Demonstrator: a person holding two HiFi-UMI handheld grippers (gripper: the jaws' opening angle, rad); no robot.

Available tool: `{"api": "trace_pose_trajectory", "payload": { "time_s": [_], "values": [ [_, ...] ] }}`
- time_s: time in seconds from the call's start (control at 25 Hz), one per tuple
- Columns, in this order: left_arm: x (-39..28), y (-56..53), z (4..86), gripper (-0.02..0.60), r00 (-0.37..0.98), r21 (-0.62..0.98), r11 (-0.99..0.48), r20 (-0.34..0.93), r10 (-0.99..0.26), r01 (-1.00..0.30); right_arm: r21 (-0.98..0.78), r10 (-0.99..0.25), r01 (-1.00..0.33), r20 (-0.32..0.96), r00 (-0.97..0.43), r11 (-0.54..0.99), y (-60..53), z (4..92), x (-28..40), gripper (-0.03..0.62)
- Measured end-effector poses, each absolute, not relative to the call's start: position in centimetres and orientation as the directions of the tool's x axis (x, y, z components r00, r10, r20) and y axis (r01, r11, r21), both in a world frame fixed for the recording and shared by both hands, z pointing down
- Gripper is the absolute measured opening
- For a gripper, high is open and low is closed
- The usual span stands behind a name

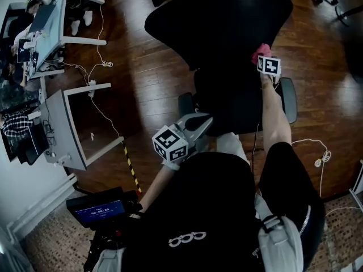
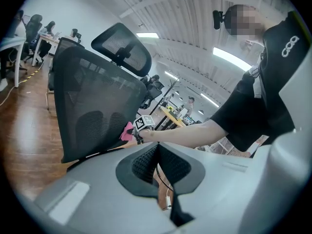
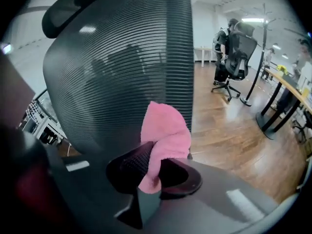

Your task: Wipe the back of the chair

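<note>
**Chair back, pink cloth, two hand-held grippers**

Right hand-held gripper [image 3: 153, 162]: jaws pinching a pink cloth [image 3: 164, 130]; the cloth's free end bunches above the jaws; it lies against the black mesh back [image 3: 122, 57] of the chair [image 1: 221, 21], low down near one side edge; arm stretched out over the seat.

Left hand-held gripper [image 2: 157, 155]: jaws pressed together, nothing between them; held near the person's body, well apart from the chair, pointing towards it.

Surroundings: wooden floor [image 1: 153, 78]; white counters [image 1: 79, 135] to the person's left; another chair [image 3: 239, 57] stands well apart.
</note>
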State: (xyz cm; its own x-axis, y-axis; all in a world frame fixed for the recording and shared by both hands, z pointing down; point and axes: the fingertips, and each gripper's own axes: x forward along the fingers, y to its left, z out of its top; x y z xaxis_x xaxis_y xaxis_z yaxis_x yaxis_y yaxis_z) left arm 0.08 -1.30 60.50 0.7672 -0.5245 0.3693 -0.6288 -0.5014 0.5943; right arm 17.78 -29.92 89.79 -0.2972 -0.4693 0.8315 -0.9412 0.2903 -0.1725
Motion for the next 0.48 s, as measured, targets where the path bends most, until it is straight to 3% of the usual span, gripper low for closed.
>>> {"api": "trace_pose_trajectory", "payload": {
  "time_s": [0.48],
  "values": [
    [-2.6, -0.4, 60.9, -0.008, 0.734, 0.597, -0.47, 0.335, -0.591, -0.651, -0.241, -0.357, -0.811, 0.805, -0.474, 0.534, -25.5, 89.6, 2.7, 0.044]
  ]
}}
